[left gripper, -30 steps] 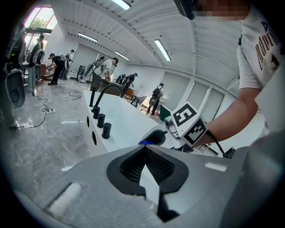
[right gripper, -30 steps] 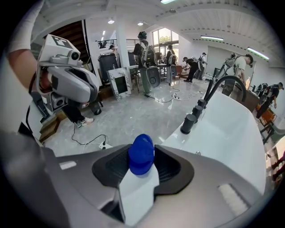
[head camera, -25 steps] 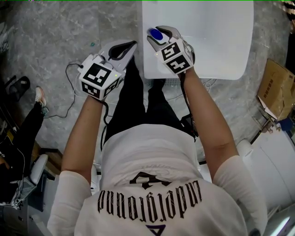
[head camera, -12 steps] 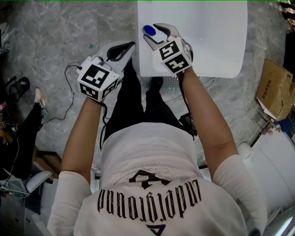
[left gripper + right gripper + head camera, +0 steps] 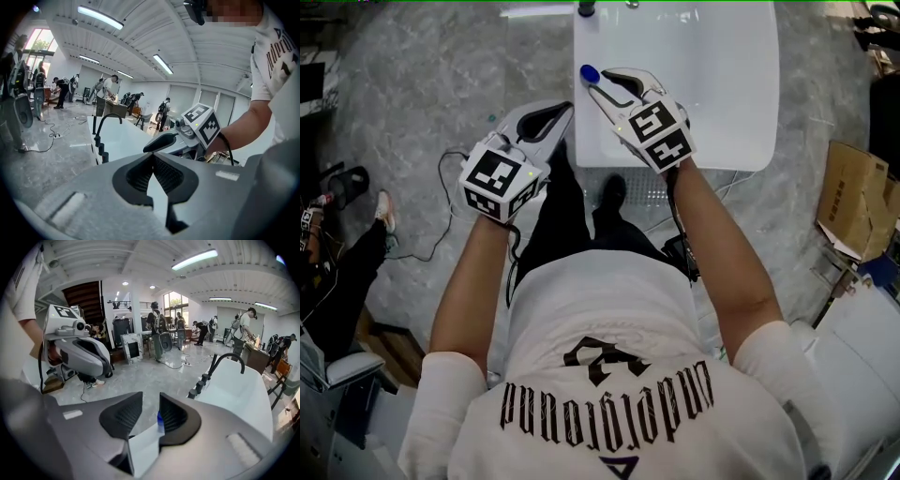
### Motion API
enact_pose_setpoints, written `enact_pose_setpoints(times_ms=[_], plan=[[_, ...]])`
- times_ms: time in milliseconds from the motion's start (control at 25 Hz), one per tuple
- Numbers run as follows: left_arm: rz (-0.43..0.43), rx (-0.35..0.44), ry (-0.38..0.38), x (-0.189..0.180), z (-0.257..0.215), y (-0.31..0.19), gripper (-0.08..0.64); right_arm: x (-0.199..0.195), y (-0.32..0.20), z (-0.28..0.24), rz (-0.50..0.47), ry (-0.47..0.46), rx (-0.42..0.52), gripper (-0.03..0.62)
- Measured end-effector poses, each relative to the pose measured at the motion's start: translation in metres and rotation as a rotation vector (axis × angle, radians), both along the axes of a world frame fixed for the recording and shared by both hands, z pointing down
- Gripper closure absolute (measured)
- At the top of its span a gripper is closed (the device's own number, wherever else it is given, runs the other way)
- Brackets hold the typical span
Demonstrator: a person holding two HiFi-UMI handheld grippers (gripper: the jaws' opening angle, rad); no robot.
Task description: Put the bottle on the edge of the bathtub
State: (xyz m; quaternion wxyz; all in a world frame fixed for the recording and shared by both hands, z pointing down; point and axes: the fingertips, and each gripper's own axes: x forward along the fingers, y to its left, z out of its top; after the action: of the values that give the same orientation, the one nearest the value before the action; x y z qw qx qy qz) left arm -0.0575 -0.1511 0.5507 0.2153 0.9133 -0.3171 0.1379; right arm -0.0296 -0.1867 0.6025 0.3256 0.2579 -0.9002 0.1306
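A bottle with a blue cap (image 5: 590, 74) stands upright on the left edge of the white bathtub (image 5: 582, 127). My right gripper (image 5: 599, 82) sits just behind it, tips on either side of the cap. In the right gripper view the bottle (image 5: 160, 421) shows in the gap against the right-hand pad. The jaws are closing, but the pads stand apart and do not press on it. My left gripper (image 5: 563, 97) hovers over the floor left of the tub, jaws shut (image 5: 153, 155) on nothing.
A black tap (image 5: 586, 8) stands at the tub's far end, also visible as an arched tap (image 5: 226, 363). A cardboard box (image 5: 855, 187) lies right of the tub. A cable (image 5: 442, 178) trails on the marble floor at left. Several people work in the background.
The right gripper has drawn back from the bottle, which now stands at its tips instead of deep between the jaws. The left gripper has hardly moved.
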Motion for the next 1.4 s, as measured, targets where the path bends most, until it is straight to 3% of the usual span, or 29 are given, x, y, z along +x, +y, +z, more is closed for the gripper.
enact_pose_setpoints(times_ms=[440,720,1080,1400], plan=[[-0.07,0.139,0.085,0.027,-0.12,0.059,0.552,0.028,0.074,-0.137,-0.052,-0.14,0.115,0.591],[-0.082,0.249,0.09,0.035,-0.19,0.088,0.552,0.055,0.114,-0.21,-0.084,-0.201,0.2,0.592],[-0.114,0.277,0.086,0.048,-0.236,0.127,0.552,0.106,0.152,-0.264,-0.05,-0.278,0.244,0.591],[-0.142,0.295,0.065,0.049,-0.246,0.158,0.552,0.124,0.185,-0.292,-0.084,-0.343,0.274,0.592]])
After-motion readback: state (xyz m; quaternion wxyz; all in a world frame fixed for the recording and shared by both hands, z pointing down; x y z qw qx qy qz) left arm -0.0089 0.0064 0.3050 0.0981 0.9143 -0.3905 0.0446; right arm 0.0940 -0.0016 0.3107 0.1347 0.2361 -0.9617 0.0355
